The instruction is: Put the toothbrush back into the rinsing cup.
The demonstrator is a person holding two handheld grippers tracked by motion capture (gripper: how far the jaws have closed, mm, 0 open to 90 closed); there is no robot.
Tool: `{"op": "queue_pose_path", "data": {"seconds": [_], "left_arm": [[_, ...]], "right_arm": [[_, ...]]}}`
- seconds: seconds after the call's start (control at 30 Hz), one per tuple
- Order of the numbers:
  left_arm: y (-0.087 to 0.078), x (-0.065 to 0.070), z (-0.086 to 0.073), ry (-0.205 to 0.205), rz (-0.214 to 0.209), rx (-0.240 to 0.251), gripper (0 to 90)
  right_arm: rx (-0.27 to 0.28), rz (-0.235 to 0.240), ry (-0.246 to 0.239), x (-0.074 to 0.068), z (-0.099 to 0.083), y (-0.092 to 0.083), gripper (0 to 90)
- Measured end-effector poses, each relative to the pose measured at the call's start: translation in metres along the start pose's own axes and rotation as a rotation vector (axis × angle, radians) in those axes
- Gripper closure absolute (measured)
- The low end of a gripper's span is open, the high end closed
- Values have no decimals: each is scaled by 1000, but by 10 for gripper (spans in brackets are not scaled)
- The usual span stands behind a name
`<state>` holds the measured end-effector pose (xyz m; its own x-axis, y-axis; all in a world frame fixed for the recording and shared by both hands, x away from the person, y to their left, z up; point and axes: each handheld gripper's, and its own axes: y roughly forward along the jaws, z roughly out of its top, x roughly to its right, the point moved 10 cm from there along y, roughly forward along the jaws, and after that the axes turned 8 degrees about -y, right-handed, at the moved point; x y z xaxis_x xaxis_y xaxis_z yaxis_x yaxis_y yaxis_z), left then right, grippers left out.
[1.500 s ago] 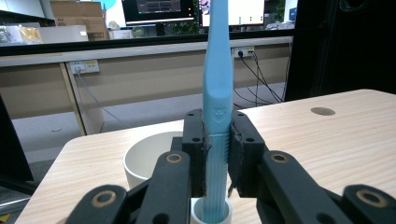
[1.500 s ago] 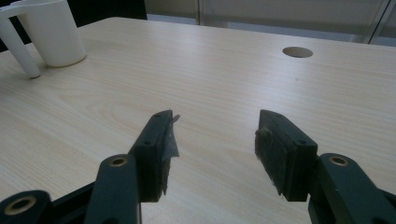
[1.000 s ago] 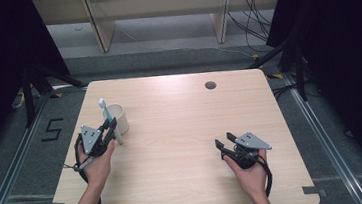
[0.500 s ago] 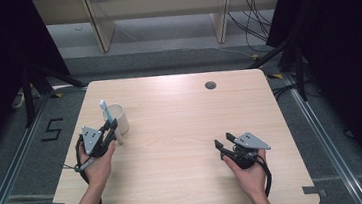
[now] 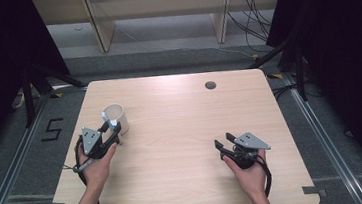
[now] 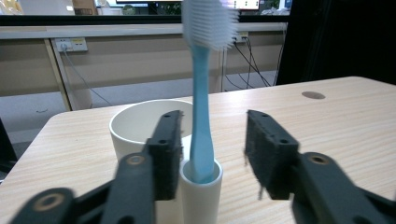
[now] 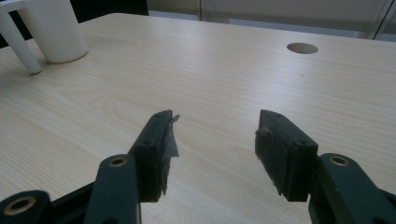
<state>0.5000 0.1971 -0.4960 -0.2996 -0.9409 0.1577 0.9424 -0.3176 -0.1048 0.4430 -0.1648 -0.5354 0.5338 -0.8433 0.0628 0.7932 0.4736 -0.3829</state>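
Observation:
A blue toothbrush [image 6: 201, 93] with a white bristle head stands upright in a narrow white holder tube [image 6: 201, 196]. The tube is right in front of a white cup [image 6: 135, 130]. My left gripper [image 6: 212, 144] is open, one jaw on each side of the tube and brush, touching neither. From above, the cup [image 5: 115, 117] sits at the table's left with the left gripper [image 5: 113, 130] just in front of it. My right gripper [image 5: 224, 140] rests low over the right half of the table. It is open with nothing between its jaws [image 7: 212, 140]. The cup [image 7: 56, 32] shows far off at that view's top left.
The light wooden table [image 5: 181, 122] has a round cable hole [image 5: 210, 85] near its far edge. Black stands and cables lie on the floor beyond it, and shelving stands at the back.
The toothbrush stood higher above the left gripper before and now sits lower beside the cup. Both hands have stayed about where they were.

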Motion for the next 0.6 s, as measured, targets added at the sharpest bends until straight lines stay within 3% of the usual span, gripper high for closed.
{"op": "queue_pose_path", "data": {"seconds": [0.03, 0.27, 0.37, 0.4, 0.6], "left_arm": [[-1, 0, 1, -1, -5, 2, 470], [-12, 0, 4, 14, -5, -13, 367], [-18, 0, 4, 28, -12, -26, 349], [-21, -1, 4, 31, -14, -34, 346], [-37, -5, 5, 17, -26, -57, 332]], "right_arm": [[-4, -11, -12, 1, 0, -1, 471], [-1, -15, -22, 2, -1, -1, 471], [3, -3, 11, 0, 0, -1, 471], [9, -18, -21, 4, 0, -1, 471], [9, -19, -13, 5, 0, -2, 471]]}}
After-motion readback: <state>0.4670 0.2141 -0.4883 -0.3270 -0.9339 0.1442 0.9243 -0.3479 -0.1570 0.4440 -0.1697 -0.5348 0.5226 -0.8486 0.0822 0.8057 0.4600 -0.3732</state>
